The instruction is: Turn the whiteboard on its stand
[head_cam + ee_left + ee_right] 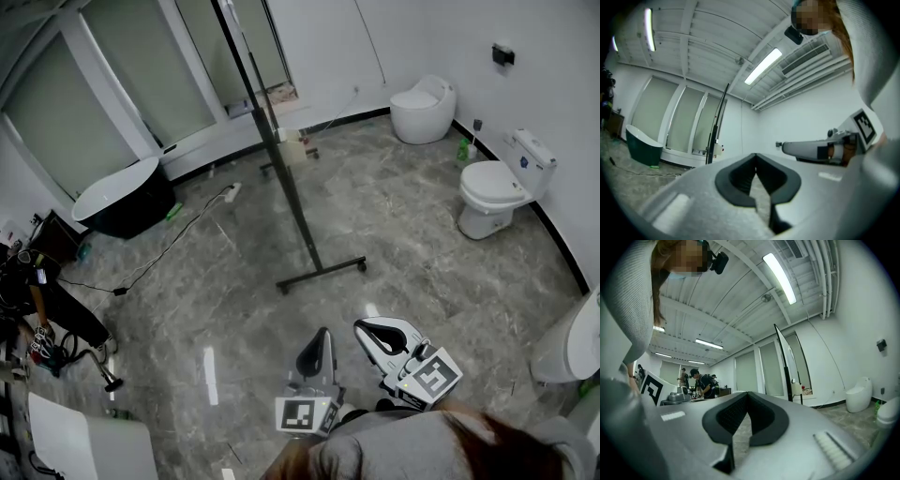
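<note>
Left gripper [322,339] and right gripper [373,330] both have their jaws pressed together with nothing between them, side by side above the grey marble floor [422,234]. Well ahead stands the whiteboard [262,103], seen edge-on on its wheeled stand [323,272], with a dark bathtub [122,197] off to its left.

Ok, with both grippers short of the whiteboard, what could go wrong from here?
The tall dark-framed whiteboard stands edge-on on a narrow black foot bar; a push high up might tip or roll it. The black floor cable runs nearby and could catch a foot. The left gripper and right gripper are shut, so they can only push, not grip.
</note>
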The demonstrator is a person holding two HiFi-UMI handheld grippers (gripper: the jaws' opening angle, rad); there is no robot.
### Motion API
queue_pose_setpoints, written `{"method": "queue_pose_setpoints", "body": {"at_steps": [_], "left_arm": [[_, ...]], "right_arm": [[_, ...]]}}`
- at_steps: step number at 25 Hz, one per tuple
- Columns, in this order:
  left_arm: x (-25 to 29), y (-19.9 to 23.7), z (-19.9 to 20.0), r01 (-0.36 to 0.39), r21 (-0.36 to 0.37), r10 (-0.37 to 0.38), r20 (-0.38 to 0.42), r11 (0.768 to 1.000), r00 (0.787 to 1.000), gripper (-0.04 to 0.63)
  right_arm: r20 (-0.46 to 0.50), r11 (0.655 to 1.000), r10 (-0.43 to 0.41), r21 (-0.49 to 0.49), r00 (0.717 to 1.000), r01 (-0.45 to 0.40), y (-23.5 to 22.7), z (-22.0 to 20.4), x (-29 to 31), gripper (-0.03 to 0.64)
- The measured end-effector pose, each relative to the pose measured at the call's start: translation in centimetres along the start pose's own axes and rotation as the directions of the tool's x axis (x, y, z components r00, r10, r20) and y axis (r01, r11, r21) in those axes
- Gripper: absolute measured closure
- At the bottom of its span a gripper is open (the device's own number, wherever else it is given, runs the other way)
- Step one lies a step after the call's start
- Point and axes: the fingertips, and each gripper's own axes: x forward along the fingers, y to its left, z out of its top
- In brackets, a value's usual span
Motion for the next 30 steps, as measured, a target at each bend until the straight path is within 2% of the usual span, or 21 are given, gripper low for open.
{"method": "queue_pose_setpoints", "body": {"at_steps": [7,13,17,21,26,30], "left_arm": [[1.1,-0.9,0.1,-0.01,0.002,0.01,0.005,1.0,1.0,0.595],[1.5,-1.7,-0.1,-0.059,-0.007,0.059,0.015,0.998,0.998,0.595],[1.6,-2.2,-0.4,-0.077,0.007,0.077,0.016,0.997,0.997,0.595],[2.5,-1.4,-0.1,-0.092,0.013,0.091,0.039,0.996,0.995,0.595],[5.2,0.5,0.1,-0.083,0.019,0.082,0.066,0.996,0.994,0.595],[8.5,3.4,-0.6,-0.08,-0.025,0.081,0.072,0.997,0.994,0.595]], "right_arm": [[0.009,1.0,0.003,0.029,1.0,-0.003,-1.5,0.2,-0.8,0.611],[0.001,0.998,0.062,0.029,0.998,-0.062,-2.0,0.0,-1.8,0.611],[-0.013,0.994,0.077,0.078,0.997,-0.076,-2.7,-0.3,-1.9,0.611],[0.019,0.993,0.109,0.046,0.994,-0.11,-3.3,0.2,-1.1,0.611],[0.0,0.994,0.105,0.011,0.994,-0.105,-5.2,-0.5,1.0,0.611],[-0.009,0.995,0.1,-0.003,0.995,-0.1,-7.3,-1.0,4.3,0.611]]}}
